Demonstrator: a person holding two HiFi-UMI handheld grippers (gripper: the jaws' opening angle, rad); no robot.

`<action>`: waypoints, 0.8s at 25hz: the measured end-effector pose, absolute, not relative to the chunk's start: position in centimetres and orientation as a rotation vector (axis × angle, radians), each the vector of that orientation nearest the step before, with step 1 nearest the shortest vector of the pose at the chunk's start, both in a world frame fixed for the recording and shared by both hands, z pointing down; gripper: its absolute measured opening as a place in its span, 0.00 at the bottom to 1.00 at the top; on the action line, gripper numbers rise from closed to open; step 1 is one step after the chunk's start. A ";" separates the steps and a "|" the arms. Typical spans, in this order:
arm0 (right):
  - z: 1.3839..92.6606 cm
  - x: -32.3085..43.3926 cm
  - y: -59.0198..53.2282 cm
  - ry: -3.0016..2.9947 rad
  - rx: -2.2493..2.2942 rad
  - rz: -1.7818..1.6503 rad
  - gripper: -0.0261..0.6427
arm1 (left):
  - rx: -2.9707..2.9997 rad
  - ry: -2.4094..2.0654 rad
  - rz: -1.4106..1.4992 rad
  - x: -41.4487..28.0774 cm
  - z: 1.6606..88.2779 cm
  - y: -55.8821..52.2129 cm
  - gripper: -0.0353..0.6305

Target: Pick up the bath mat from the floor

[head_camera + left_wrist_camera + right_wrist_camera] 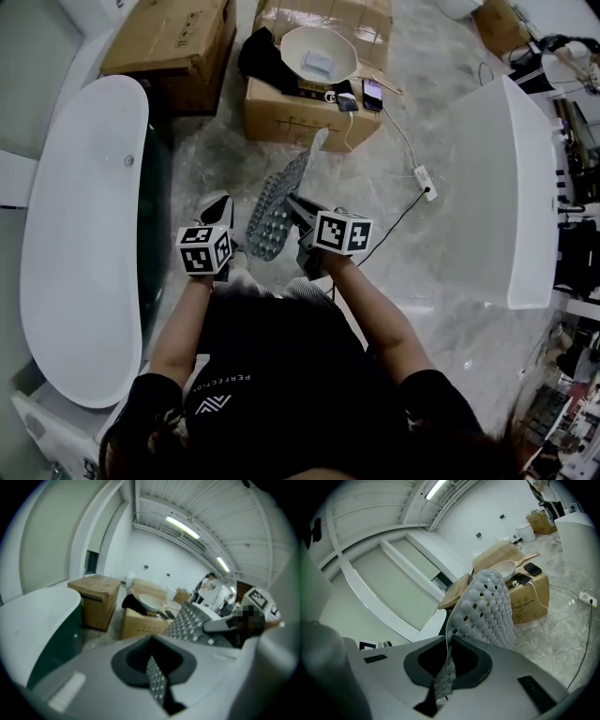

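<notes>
Two grippers share the bath mat (271, 212), which looks lifted clear of the floor, between them and in front of the person. The left gripper (220, 210) has its fingers pinching a thin strip of the mat's edge. The right gripper (298, 212) has its fingers pressed on another edge, with the mat rising beyond them. Both holds are narrow, so the limp, bumpy mat could slide out if the hands pull apart or jerk. Its far end reaches towards the cardboard box (281, 117), and a swing might snag the phone (372, 92) or cable (405, 142) there.
</notes>
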State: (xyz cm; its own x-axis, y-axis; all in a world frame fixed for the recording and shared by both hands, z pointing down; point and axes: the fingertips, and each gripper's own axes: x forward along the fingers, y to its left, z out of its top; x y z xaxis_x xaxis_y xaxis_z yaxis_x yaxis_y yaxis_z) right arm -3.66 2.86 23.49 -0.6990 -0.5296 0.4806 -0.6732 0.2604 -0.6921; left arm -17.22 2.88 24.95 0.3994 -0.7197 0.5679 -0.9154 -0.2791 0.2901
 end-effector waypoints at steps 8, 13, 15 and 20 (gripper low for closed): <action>22.1 -3.0 3.6 -2.397 1.159 1.363 0.06 | 2.083 -1.398 0.407 -17.1 23.8 3.7 0.06; 21.7 -2.5 4.0 -2.407 1.163 1.346 0.06 | 2.077 -1.409 0.393 -16.9 23.8 4.4 0.06; 21.5 -2.2 4.3 -2.407 1.168 1.343 0.06 | 2.073 -1.407 0.394 -16.8 23.8 4.8 0.06; 21.2 -1.9 4.9 -2.408 1.171 1.329 0.06 | 2.069 -1.408 0.391 -16.6 23.8 5.3 0.06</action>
State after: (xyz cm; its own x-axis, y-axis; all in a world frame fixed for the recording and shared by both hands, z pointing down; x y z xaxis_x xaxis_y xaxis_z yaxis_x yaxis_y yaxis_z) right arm -1.94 4.86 21.24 -0.6833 -0.5601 0.4684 -0.6949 0.3020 -0.6526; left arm -16.60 5.31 23.84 0.3943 -0.7382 0.5473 -0.9147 -0.2582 0.3108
